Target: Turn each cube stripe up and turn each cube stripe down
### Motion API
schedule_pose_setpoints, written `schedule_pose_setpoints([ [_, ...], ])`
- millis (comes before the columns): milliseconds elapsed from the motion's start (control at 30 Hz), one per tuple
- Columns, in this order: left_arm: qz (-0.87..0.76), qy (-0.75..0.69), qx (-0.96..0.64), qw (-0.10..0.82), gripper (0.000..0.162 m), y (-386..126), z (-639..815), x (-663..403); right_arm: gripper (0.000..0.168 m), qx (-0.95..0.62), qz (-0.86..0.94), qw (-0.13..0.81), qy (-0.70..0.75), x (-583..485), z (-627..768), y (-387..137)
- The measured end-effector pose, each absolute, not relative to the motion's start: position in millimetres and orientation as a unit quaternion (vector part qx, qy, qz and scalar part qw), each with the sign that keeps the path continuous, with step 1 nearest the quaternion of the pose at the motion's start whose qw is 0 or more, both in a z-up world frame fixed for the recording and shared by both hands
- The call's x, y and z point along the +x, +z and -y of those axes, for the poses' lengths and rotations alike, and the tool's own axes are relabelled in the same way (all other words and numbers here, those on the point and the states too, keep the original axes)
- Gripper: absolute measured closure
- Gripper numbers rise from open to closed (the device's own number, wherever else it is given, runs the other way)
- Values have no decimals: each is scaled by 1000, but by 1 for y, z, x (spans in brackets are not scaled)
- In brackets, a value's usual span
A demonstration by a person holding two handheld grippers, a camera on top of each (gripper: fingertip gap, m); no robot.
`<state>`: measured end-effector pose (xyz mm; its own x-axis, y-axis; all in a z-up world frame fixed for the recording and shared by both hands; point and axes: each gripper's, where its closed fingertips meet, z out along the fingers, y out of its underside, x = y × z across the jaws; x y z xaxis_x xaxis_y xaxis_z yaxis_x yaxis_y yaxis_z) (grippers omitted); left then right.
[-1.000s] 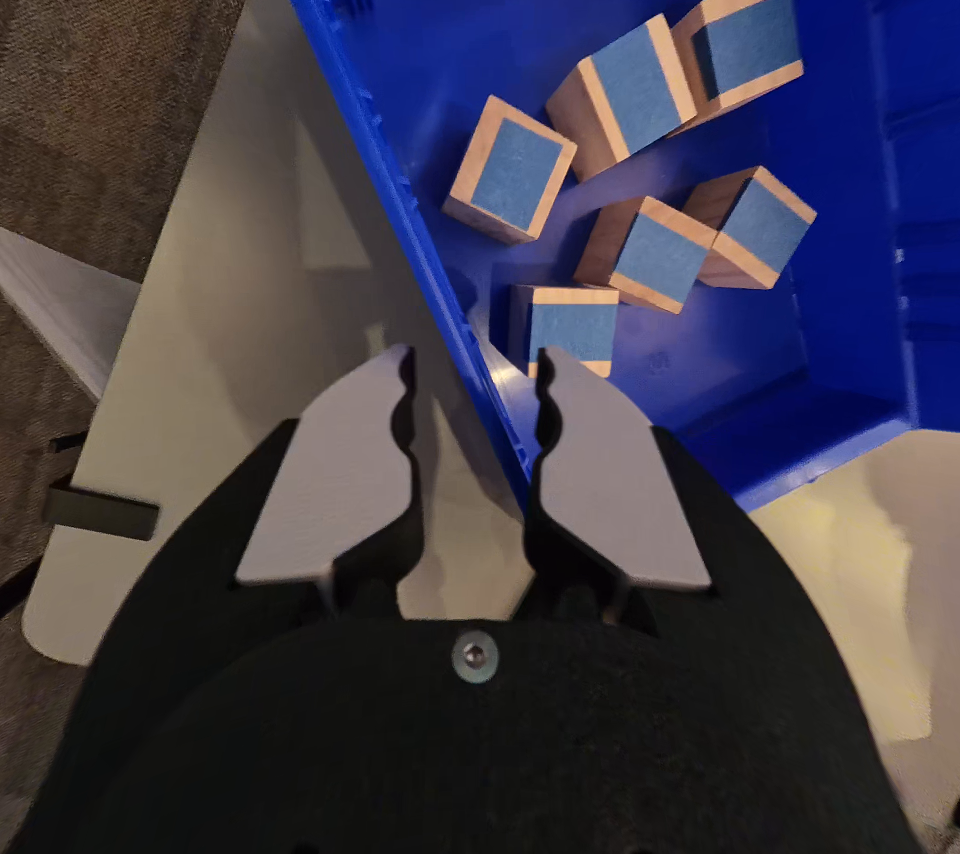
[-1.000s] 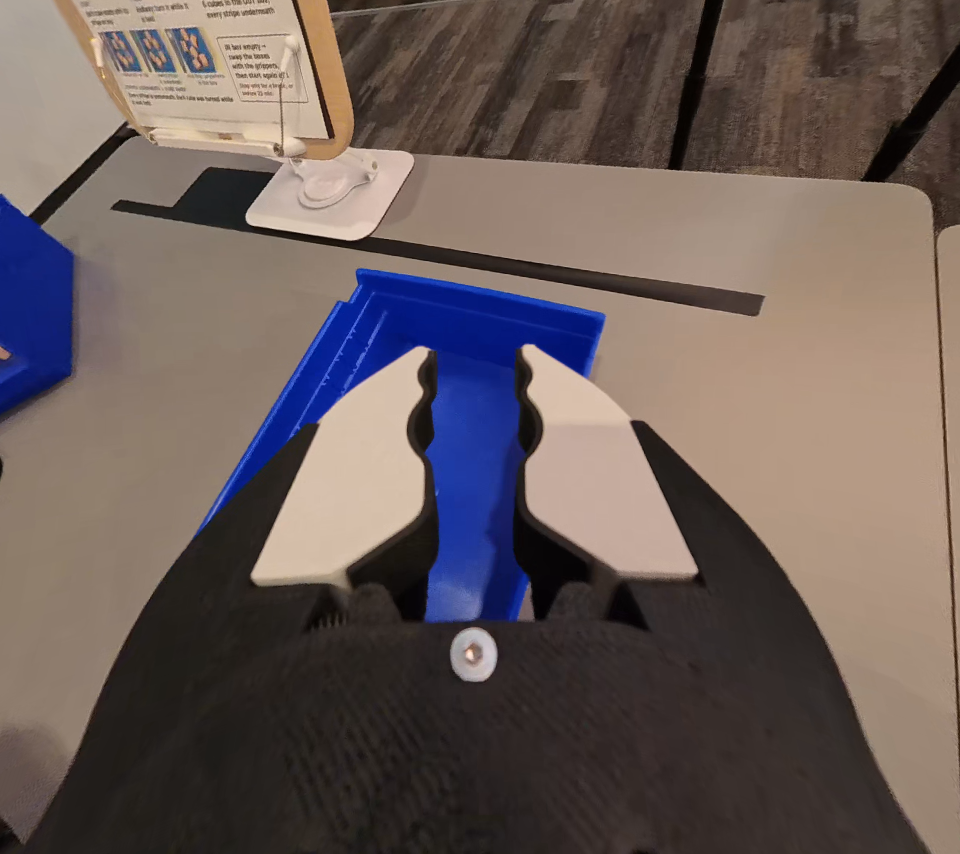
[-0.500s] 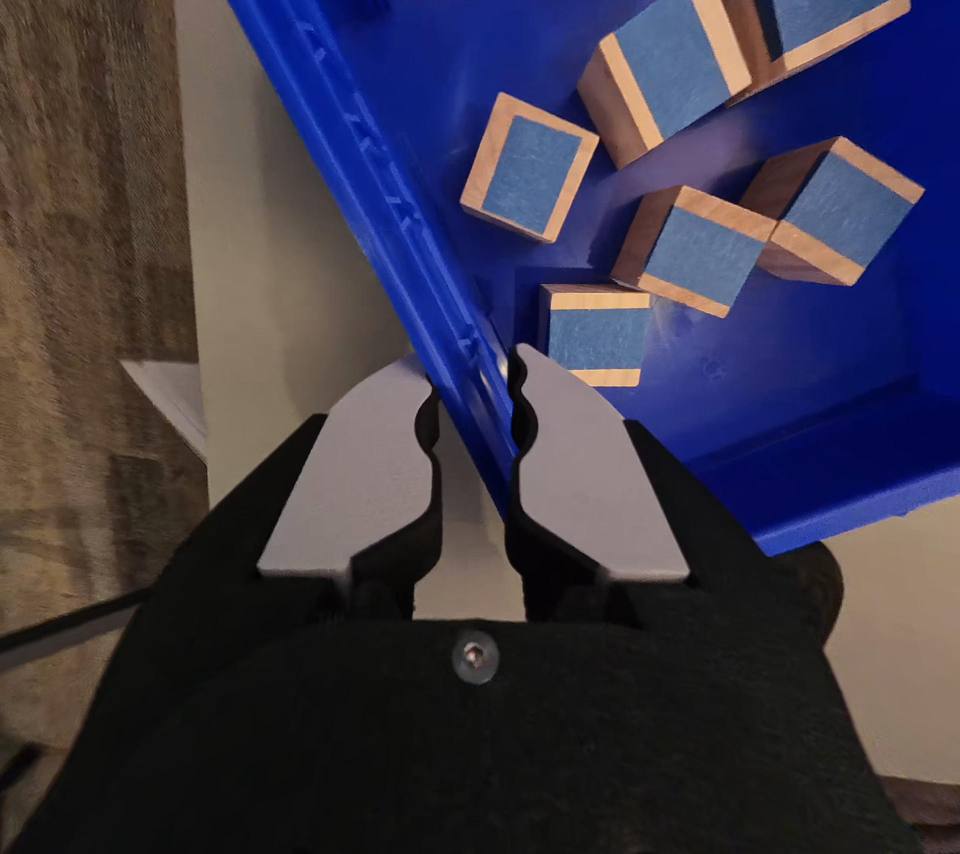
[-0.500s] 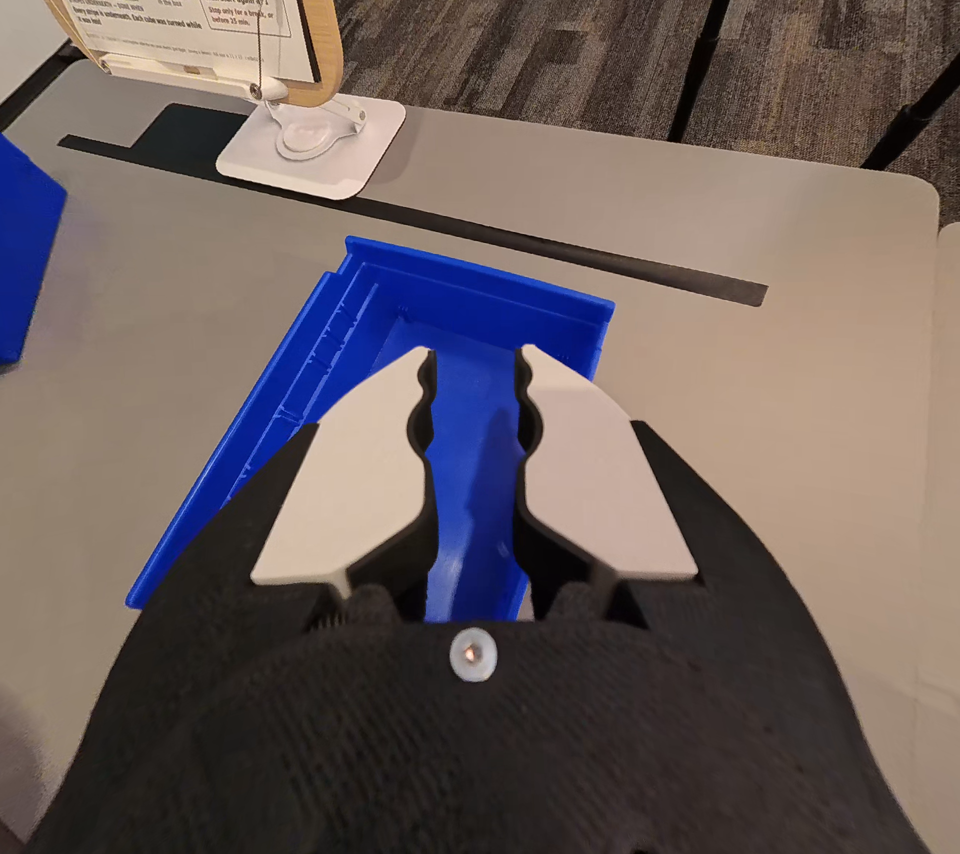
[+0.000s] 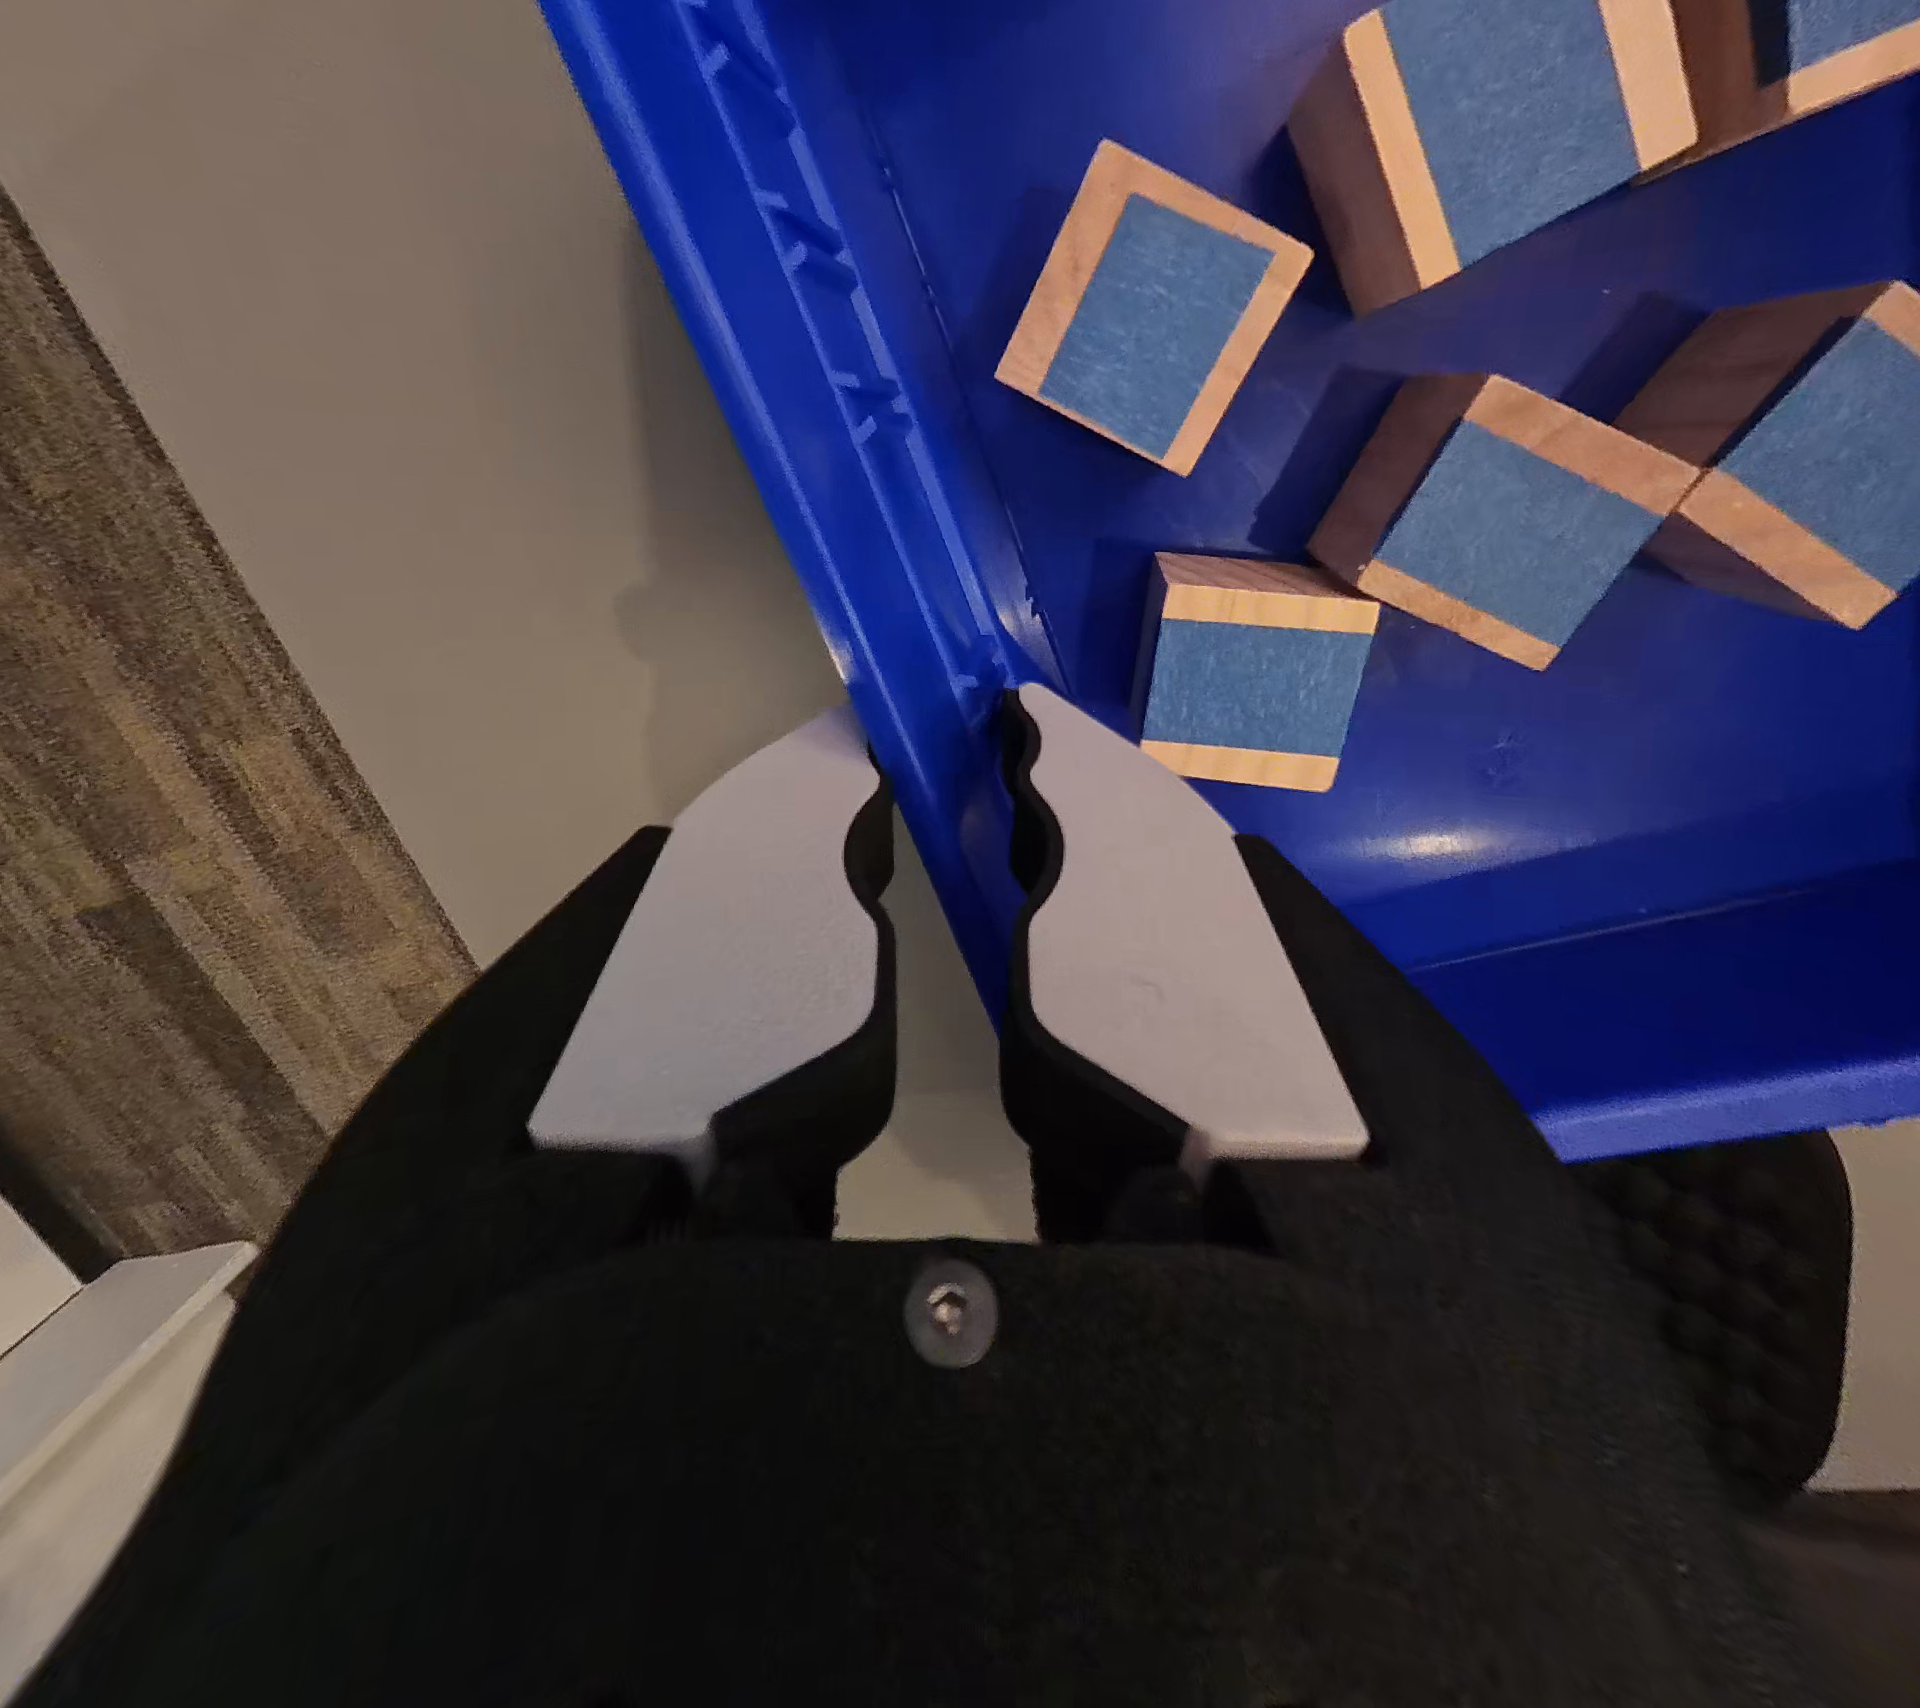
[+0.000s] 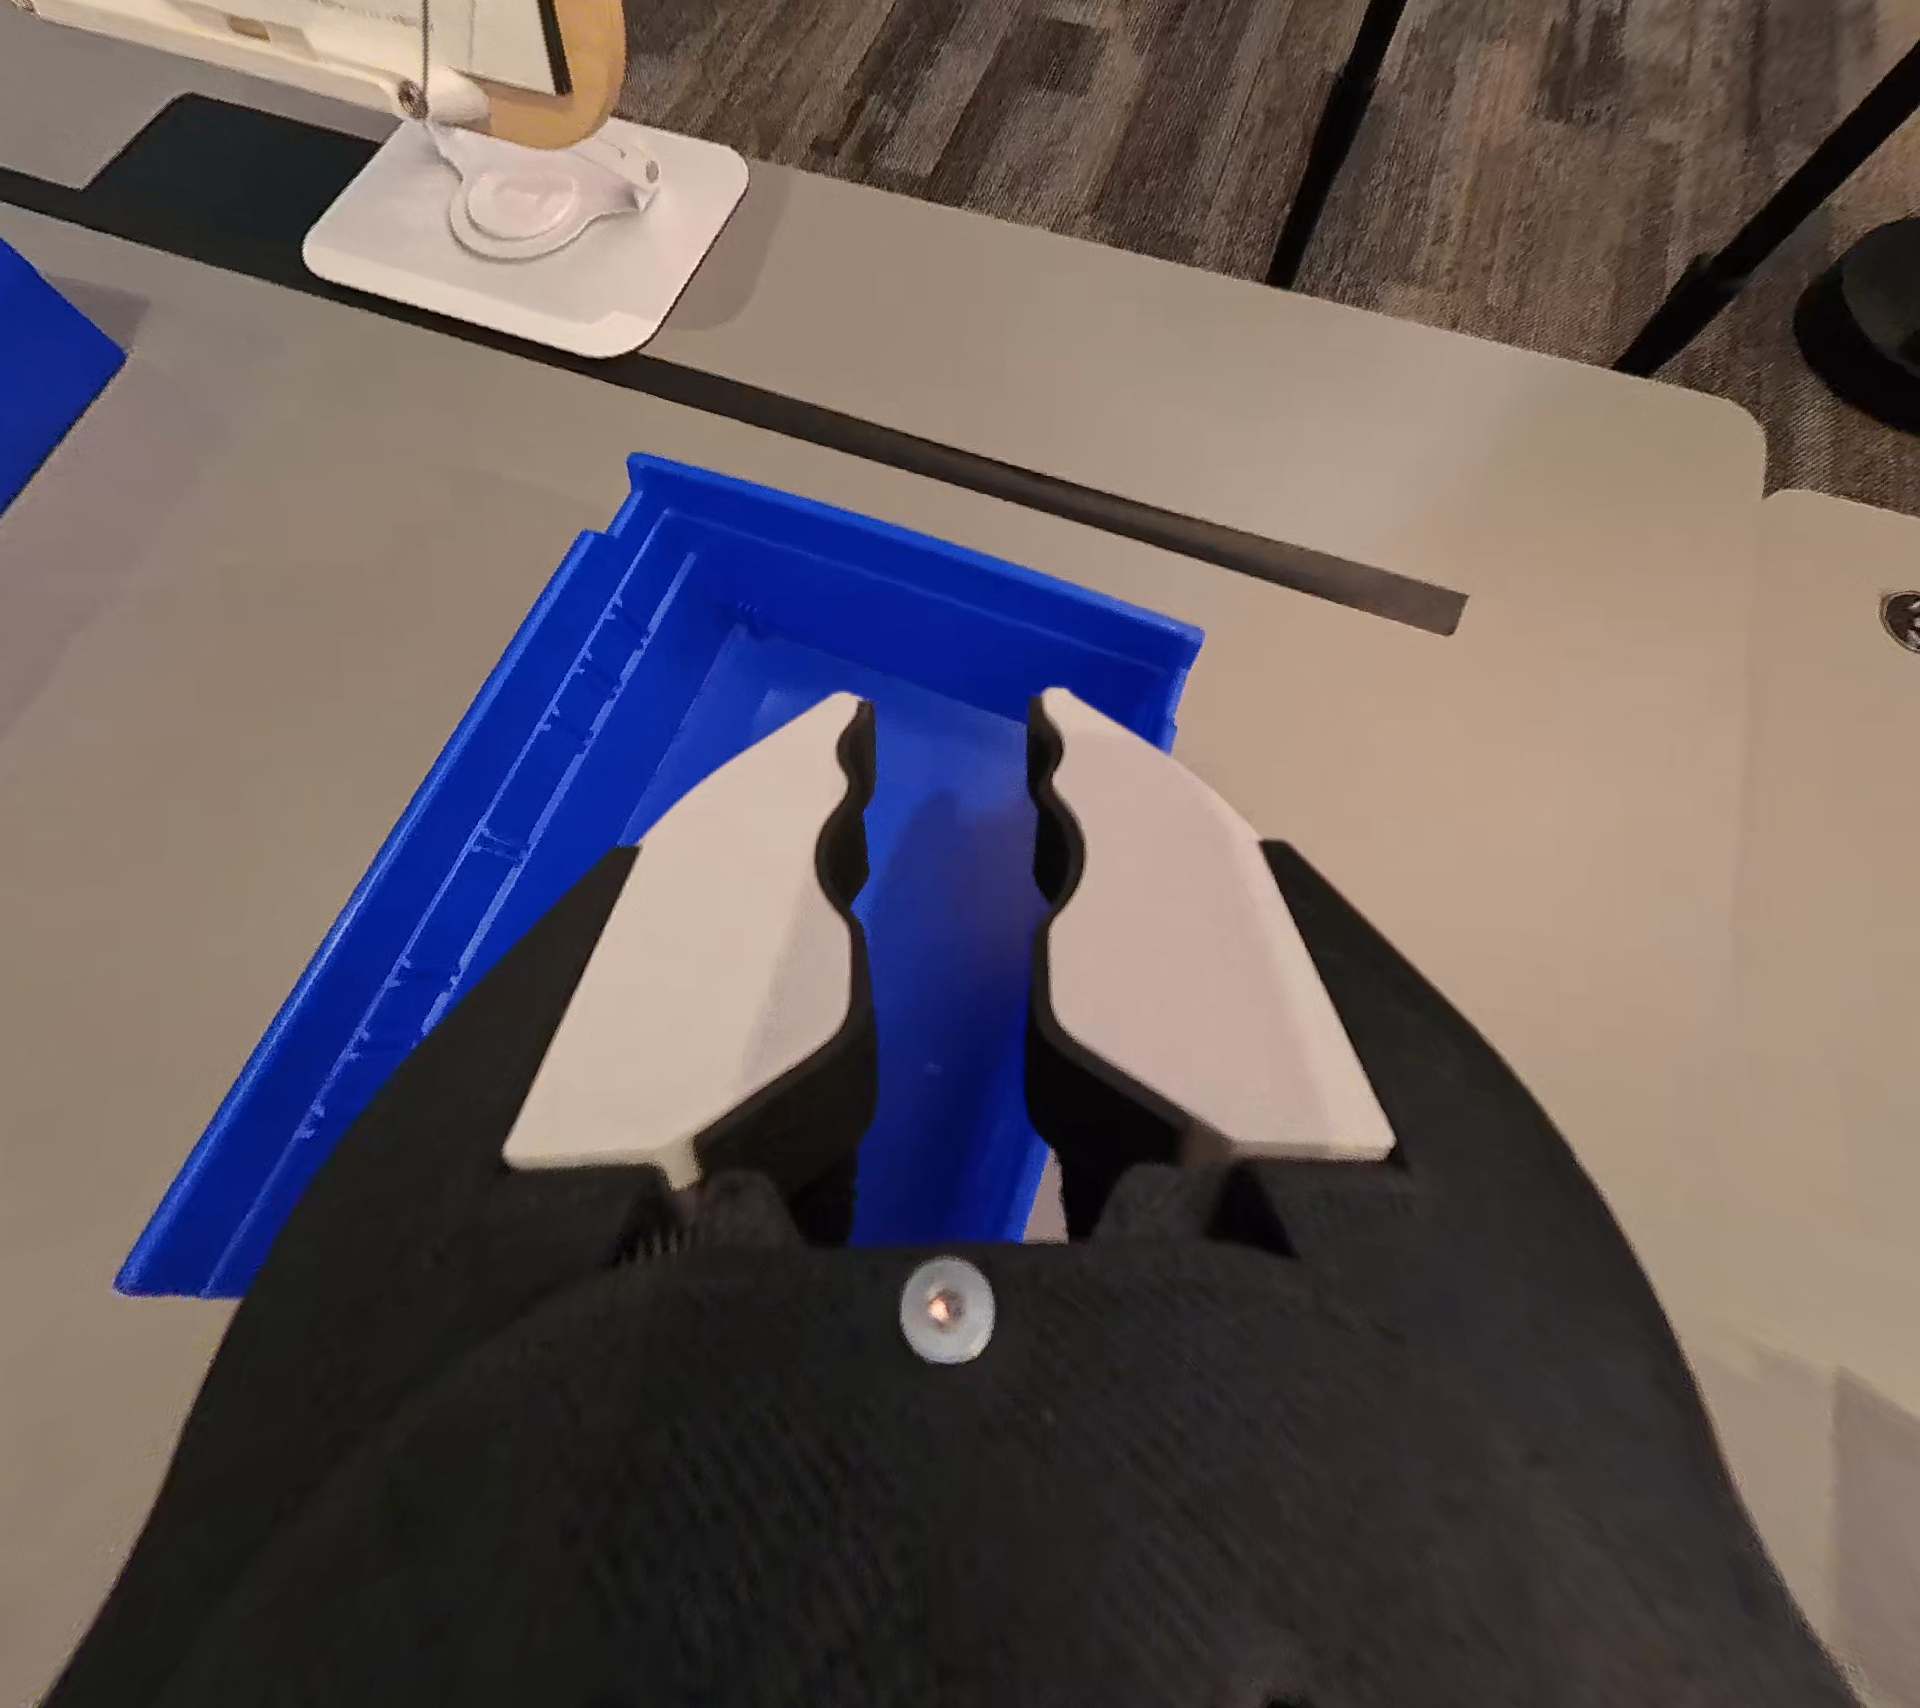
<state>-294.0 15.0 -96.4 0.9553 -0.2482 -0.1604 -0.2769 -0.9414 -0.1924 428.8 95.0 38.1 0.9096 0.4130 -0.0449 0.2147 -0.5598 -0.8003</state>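
Several wooden cubes, such as the nearest one [image 5: 1252, 671] and another [image 5: 1153, 308], lie blue stripe up in a blue bin [image 5: 831, 287]. My left gripper [image 5: 940, 713] is shut on this bin's left wall, one finger outside and one inside. In the right wrist view an empty blue bin [image 6: 499, 837] sits on the grey table [image 6: 1351, 515]. My right gripper [image 6: 945, 708] is shut on its right wall, with its fingers [image 6: 717, 910] over the bin's inside.
A white stand [image 6: 530, 245] with an instruction sheet stands at the table's far left. A corner of the cube bin [image 6: 42, 370] shows at the left edge. A black slot [image 6: 1039, 495] runs across the table. Carpet floor [image 5: 156, 723] lies beyond the table edge.
My left gripper has closed on the cube bin's wall, and the bin has swung over the table. The empty bin has shifted across the table with my right gripper.
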Motion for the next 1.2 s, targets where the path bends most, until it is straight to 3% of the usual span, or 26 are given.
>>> schedule_pose_setpoints([
  [467, -149, 38, -979, 136, 145, -95, -14, -300, 138, -886, 181, 416, 93, 424, -101, 29],
  [733, -191, 4, -922, 338, 109, -22, -38, -259, 139, -884, 186, 421, 81, 415, -105, 30],
  [900, -304, -37, -867, 394, 91, 7, -25, -182, 138, -880, 196, 426, 69, 407, -110, 32],
  [1067, -374, -21, -814, 444, 99, 2, -16, -133, 138, -876, 207, 430, 64, 399, -110, 34],
  [1200, -398, -3, -836, 378, 96, -38, -11, -130, 138, -878, 211, 426, 63, 396, -110, 31],
])
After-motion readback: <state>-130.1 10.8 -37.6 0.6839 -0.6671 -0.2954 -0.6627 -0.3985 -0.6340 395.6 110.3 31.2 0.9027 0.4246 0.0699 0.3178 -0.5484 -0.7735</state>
